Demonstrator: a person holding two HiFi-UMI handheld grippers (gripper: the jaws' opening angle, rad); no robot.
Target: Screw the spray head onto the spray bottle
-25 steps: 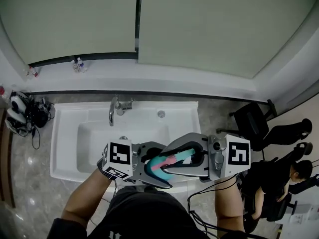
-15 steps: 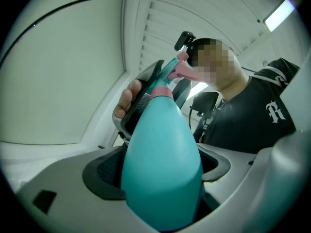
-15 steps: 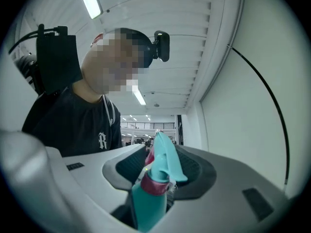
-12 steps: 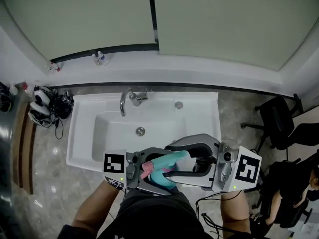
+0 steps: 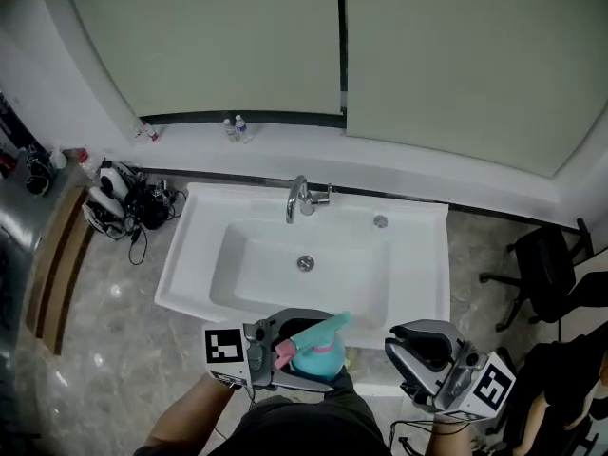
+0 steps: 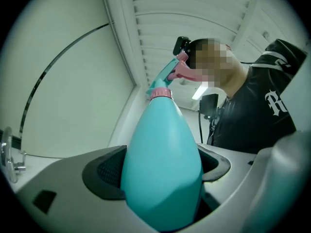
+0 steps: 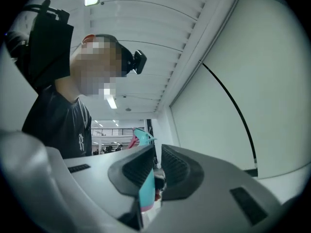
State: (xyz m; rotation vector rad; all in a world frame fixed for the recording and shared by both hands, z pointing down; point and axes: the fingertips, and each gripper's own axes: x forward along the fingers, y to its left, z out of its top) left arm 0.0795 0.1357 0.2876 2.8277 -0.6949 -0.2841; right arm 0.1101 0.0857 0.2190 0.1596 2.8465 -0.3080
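A teal spray bottle (image 5: pixel 321 361) stands upright in my left gripper (image 5: pixel 302 348), which is shut on its lower body. The spray head (image 5: pixel 334 323), teal with a pink trigger (image 5: pixel 283 353), sits on the bottle's neck above a pink collar (image 6: pixel 160 93). In the left gripper view the bottle (image 6: pixel 163 188) fills the space between the pads of the left gripper (image 6: pixel 160 170). My right gripper (image 5: pixel 404 350) hangs apart, to the right of the bottle. Its jaws have just been closing and a narrow gap stays between them with nothing inside. Through that gap in the right gripper (image 7: pixel 156 165) the bottle (image 7: pixel 146 195) shows beyond.
A white sink (image 5: pixel 190 255) with a chrome faucet (image 5: pixel 299 198) lies just ahead of both grippers. Small bottles (image 5: pixel 236 126) stand on the back ledge. Headsets and cables (image 5: pixel 123 198) lie on the marble counter at left. A black chair (image 5: pixel 546 264) stands at right.
The right gripper was closed round the spray head a second ago; it has let go and drawn away to the right. The left gripper keeps the bottle. The sink sits farther up in view.
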